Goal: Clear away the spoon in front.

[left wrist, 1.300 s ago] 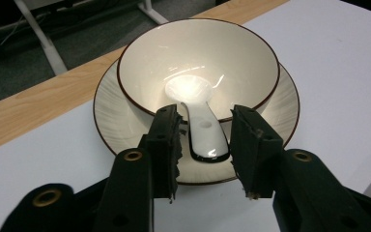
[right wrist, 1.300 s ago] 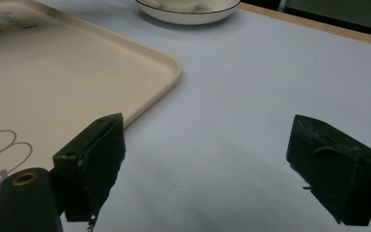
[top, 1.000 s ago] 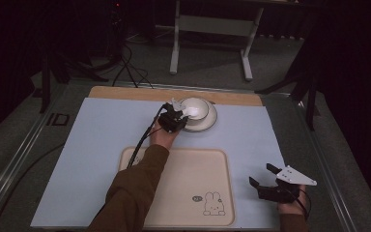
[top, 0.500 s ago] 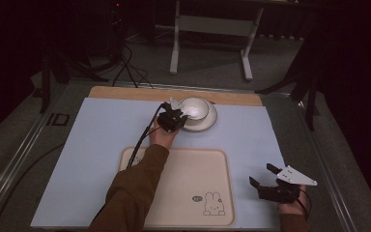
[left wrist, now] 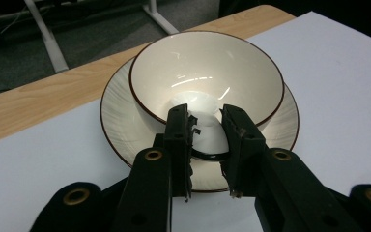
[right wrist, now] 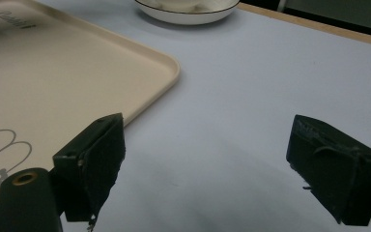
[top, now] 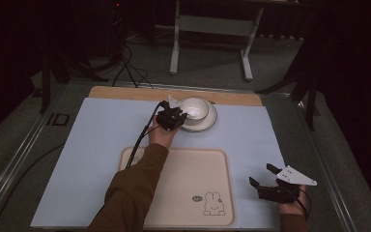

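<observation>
Left gripper clenched on bowl rim at frame centre (glazed, slippery, breakable); right gripper released.

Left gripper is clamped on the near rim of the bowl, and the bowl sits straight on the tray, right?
Not quite. The left gripper is clamped on the bowl rim, but the bowl sits on a saucer on the blue mat, apart from the tray. The left gripper view shows it.

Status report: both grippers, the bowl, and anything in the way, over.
Left gripper shut on the bowl rim. Right gripper open, idle beside the tray. Bowl sits on its plate. Nothing in the way.
</observation>
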Demonstrator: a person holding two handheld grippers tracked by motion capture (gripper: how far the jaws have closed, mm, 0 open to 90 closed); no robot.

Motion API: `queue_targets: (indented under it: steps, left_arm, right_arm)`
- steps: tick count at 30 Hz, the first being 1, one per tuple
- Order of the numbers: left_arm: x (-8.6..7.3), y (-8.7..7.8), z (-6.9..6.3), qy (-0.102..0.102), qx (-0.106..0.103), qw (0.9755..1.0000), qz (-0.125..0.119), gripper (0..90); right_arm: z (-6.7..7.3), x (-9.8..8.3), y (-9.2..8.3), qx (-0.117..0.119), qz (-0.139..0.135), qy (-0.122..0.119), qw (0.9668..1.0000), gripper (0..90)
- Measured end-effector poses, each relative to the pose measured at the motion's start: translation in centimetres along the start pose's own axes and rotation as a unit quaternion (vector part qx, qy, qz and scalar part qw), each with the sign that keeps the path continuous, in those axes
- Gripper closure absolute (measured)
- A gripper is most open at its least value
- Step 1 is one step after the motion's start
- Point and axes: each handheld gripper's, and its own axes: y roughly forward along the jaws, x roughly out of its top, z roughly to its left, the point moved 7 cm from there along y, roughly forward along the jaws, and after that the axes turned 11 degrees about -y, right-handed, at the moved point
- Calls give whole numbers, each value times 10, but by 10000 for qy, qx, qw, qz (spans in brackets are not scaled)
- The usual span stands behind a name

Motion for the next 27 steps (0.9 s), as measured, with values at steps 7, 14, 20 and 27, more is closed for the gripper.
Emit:
queue_targets:
  steps: [7,14,20,27]
  left_arm:
    - [5,-6,1,-19,-19,10000,-89,742]
    - [11,-15,1,-50,-49,9998,-181,743]
    - [15,-22,1,-30,-65,9997,-227,743]
    - [21,-34,5,-43,-51,9995,-320,743]
  right_arm:
    - [0,0,0,0,2,-1,10000,135]
    - [0,0,0,-3,3,-2,10000,135]
    - [0,0,0,-1,3,3,10000,135]
    - [0,0,-1,-6,4,4,10000,135]
